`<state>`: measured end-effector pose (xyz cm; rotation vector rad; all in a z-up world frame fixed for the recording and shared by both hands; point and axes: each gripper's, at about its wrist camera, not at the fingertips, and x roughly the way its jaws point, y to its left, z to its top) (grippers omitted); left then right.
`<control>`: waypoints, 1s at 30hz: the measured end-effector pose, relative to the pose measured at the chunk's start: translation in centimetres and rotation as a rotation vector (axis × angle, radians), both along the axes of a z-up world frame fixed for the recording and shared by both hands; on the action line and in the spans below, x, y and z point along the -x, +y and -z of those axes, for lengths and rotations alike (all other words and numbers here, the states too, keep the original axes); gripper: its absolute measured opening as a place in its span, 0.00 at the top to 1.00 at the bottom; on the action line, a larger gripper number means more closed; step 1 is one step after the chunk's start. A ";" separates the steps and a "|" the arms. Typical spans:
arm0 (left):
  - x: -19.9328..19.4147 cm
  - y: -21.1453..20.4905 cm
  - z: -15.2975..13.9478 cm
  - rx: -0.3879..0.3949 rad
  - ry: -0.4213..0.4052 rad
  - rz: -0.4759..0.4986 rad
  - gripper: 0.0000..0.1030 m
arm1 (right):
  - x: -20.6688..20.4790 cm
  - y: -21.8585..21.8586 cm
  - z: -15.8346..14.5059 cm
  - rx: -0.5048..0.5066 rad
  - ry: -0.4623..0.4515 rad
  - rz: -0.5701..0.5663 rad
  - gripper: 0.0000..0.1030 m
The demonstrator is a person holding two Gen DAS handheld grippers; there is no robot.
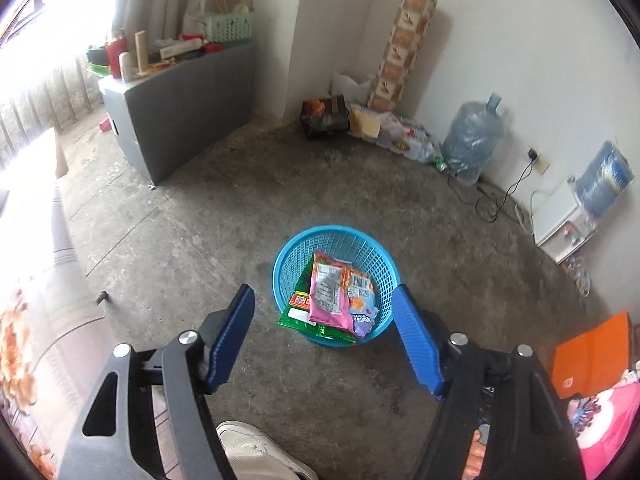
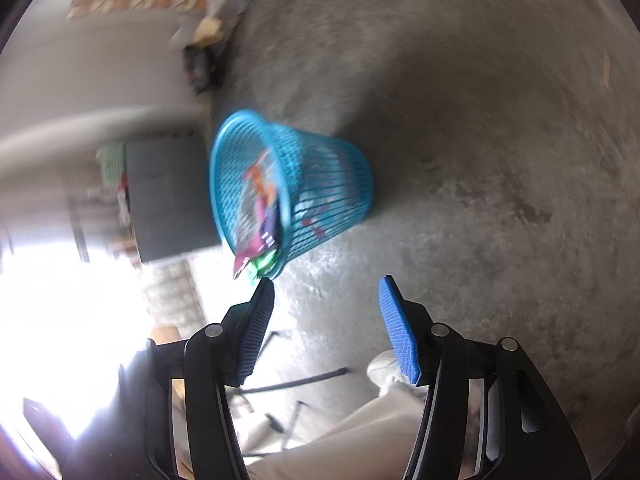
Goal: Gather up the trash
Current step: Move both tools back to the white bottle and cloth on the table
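At twelve o'clock from the wide-apart, empty left gripper [image 1: 325,300], wrappers [image 1: 334,294] overhang the blue basket [image 1: 340,236] and may spill; the right gripper [image 2: 326,294] also gapes empty.

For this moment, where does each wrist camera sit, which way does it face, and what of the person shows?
Left wrist: on the left gripper, angled down at the blue basket of snack wrappers on the floor; open fingers and a white shoe show.
Right wrist: on the right gripper, rolled sideways and blurred, facing the same basket; open fingers, a trouser leg and a shoe show.
Shared: basket, wrappers, concrete floor, grey cabinet.
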<state>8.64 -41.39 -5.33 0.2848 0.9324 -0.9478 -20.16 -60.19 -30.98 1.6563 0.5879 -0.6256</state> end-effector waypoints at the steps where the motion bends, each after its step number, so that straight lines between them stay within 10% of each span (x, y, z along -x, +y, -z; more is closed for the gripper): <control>1: 0.0 1.1 -0.9 0.019 -0.003 0.000 0.29 | -0.7 0.2 -0.7 0.029 0.010 -0.030 0.47; 15: 0.5 19.8 -6.2 0.089 -0.088 -0.234 0.08 | -9.7 8.7 -14.3 0.569 0.187 -0.488 0.19; 30: 0.8 38.1 -5.9 0.154 -0.168 -0.552 0.06 | -14.6 16.4 -18.4 0.645 0.113 -0.780 0.19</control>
